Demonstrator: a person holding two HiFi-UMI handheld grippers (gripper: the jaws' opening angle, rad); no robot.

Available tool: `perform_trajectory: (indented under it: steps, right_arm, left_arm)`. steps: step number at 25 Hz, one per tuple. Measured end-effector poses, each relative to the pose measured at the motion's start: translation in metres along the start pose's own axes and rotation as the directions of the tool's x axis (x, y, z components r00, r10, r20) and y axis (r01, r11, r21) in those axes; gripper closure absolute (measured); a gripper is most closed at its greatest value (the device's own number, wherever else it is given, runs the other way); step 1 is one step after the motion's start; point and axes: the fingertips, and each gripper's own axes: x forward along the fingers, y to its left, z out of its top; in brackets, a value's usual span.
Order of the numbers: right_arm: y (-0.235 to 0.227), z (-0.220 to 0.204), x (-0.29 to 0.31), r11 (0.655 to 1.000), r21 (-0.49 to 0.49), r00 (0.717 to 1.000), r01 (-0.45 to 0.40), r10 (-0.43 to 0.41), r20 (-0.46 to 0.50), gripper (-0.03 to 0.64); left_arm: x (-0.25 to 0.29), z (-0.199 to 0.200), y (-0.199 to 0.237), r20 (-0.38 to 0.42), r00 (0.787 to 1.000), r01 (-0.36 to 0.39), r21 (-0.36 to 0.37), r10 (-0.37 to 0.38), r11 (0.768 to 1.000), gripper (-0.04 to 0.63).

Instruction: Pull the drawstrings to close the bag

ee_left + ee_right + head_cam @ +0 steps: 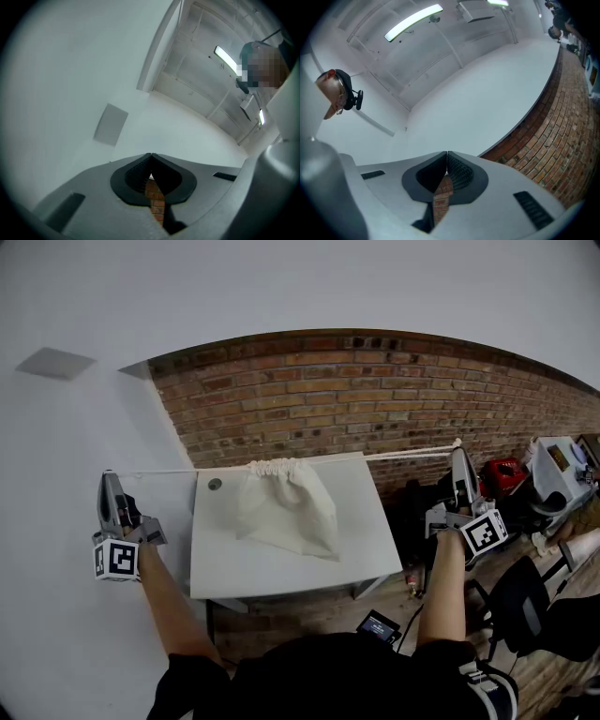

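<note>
A cream cloth bag [286,510] hangs over the white table [366,545], its mouth gathered tight [275,467]. One white drawstring [159,472] runs taut from the mouth to my left gripper [109,476], held out left of the table. The other drawstring [412,454] runs taut to my right gripper [457,448], out past the table's right edge. Both grippers are shut on their string ends. In the left gripper view the jaws [150,157] meet at the tips; in the right gripper view [447,154] they meet too. The strings barely show there.
A brick wall [375,399] stands behind the table and a white wall [75,427] to the left. A small round disc [215,484] lies on the table's far left corner. A dark device [378,624] sits below the table's front edge. Red and white equipment [534,470] and a black chair [525,601] stand at the right.
</note>
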Motion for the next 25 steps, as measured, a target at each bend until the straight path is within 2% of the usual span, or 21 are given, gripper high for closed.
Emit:
perform_trajectory:
  steps: [7,13,20,25]
  right_arm:
    - [-0.002,0.002,-0.010,1.000,0.003,1.000,0.001,-0.001,-0.012,0.607]
    - [0.001,0.004,-0.017,1.000,-0.011,0.999,-0.012,0.011,-0.030,0.607]
    - [-0.002,0.007,-0.025,1.000,-0.019,0.999,-0.009,0.008,-0.032,0.607]
    - [-0.008,0.011,-0.034,1.000,-0.022,0.999,-0.001,0.000,-0.037,0.607]
  left_arm:
    - [-0.008,-0.007,-0.003,-0.009,1.000,-0.006,-0.013,0.006,1.000,0.578]
    - [-0.009,-0.008,-0.009,-0.020,1.000,-0.018,0.021,0.019,1.000,0.578]
    - [-0.009,-0.006,-0.015,-0.008,1.000,0.003,-0.001,-0.003,1.000,0.577]
    - [-0.011,-0.010,-0.025,-0.029,1.000,0.010,0.003,-0.010,1.000,0.577]
